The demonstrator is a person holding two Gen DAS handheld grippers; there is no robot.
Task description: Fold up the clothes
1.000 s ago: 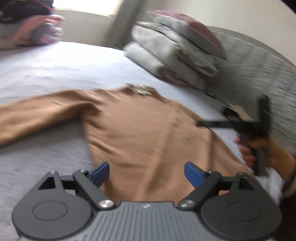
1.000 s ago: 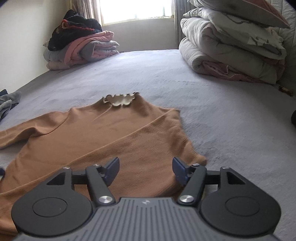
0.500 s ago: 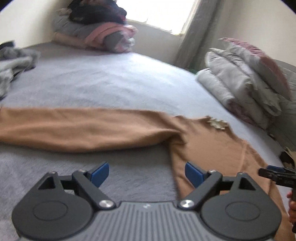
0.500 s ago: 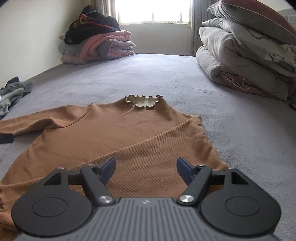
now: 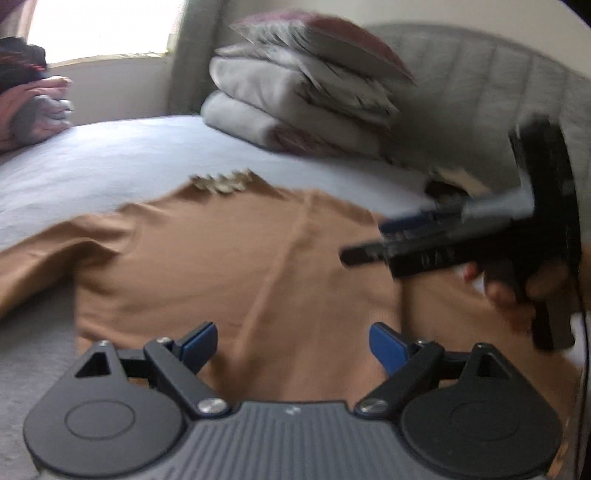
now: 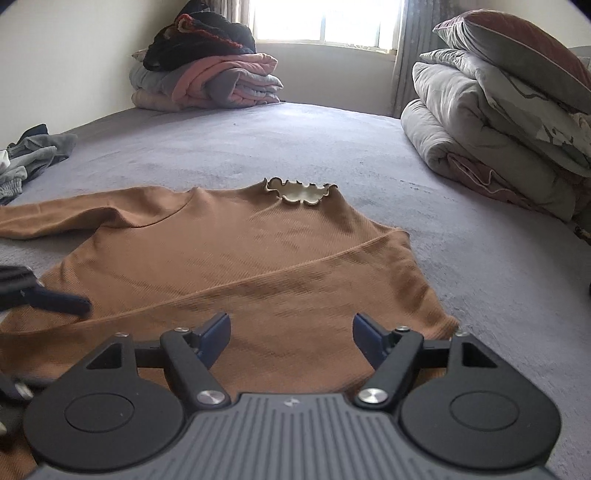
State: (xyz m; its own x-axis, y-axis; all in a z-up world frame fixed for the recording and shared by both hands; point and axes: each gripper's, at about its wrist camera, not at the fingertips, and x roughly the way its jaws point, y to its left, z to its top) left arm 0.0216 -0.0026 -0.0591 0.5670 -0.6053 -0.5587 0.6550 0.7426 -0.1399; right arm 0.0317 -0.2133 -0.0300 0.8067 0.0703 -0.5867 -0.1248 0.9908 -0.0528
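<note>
One brown top (image 6: 236, 266) lies flat on the grey bed (image 6: 332, 147), frilled cream collar (image 6: 300, 191) pointing toward the window (image 6: 325, 20), one sleeve stretched out to the left of the body and the other folded across the chest as a diagonal band. Two claws in play, both over the hem end of that top. The right claw (image 6: 291, 334) hovers just above the fabric, blue pads spread apart, nothing between them. The left claw (image 5: 291, 341) is spread wide too, pads clear of the cloth, nothing gripped; its view is smeared with blur. From the left camera, one hand (image 5: 517, 291) shows wrapped round the right claw's handle, to the right of the top. Beyond the collar, left of the window, sits one pile of folded clothes (image 6: 207, 81); right of the top, one stack of quilts and pillows (image 6: 498, 122). Far left of the sleeve, one loose heap of grey garments (image 6: 33, 155) at the bed's edge.
</note>
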